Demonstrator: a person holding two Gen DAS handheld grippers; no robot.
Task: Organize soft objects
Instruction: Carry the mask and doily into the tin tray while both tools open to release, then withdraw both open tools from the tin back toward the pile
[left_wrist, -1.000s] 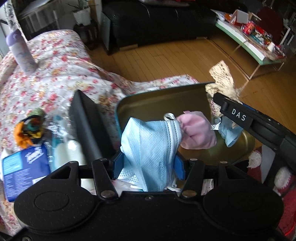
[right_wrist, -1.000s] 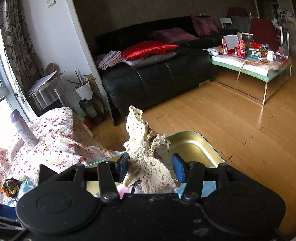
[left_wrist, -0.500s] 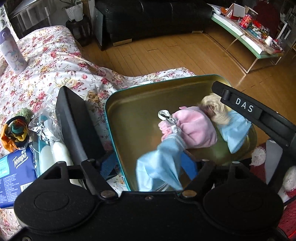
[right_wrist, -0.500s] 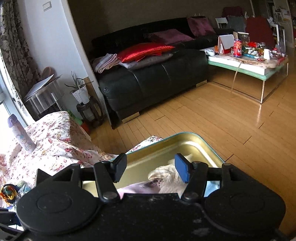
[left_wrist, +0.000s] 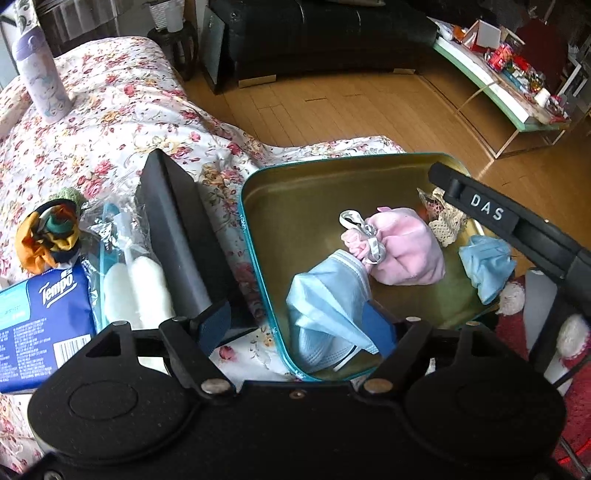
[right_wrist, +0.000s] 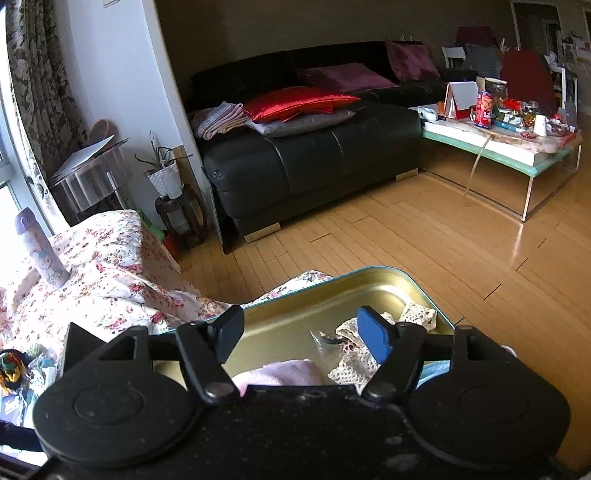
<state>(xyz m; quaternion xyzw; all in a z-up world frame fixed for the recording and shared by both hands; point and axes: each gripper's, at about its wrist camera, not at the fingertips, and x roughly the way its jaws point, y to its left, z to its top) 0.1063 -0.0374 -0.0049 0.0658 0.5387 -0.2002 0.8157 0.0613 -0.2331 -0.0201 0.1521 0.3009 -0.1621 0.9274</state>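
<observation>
A teal-rimmed gold tin (left_wrist: 255, 236) lies on the flowered bedspread. In it are a blue face mask (left_wrist: 328, 295), a pink pouch (left_wrist: 406, 251), a second blue mask (left_wrist: 484, 266) and a cream lace doily (left_wrist: 447, 221). My left gripper (left_wrist: 295, 325) is open over the tin's near left corner, its right finger beside the first mask. My right gripper (right_wrist: 299, 328) is open above the tin (right_wrist: 332, 295), with the doily (right_wrist: 354, 354) and pouch (right_wrist: 280, 373) lying below it. The right gripper's body (left_wrist: 517, 229) crosses the left wrist view.
On the bed left of the tin are a black lid (left_wrist: 181, 236), a plastic bag of white items (left_wrist: 129, 273), a Tempo tissue pack (left_wrist: 40, 317), a colourful scrunchie (left_wrist: 48, 236) and a bottle (left_wrist: 40, 81). Red-and-white items (left_wrist: 569, 332) lie at right. Wooden floor, black sofa (right_wrist: 314, 155) and table (right_wrist: 517, 140) lie beyond.
My left gripper opened and let the blue mask fall into the tin. My right gripper opened and dropped the lace doily into the tin. Both grippers drew back a little.
</observation>
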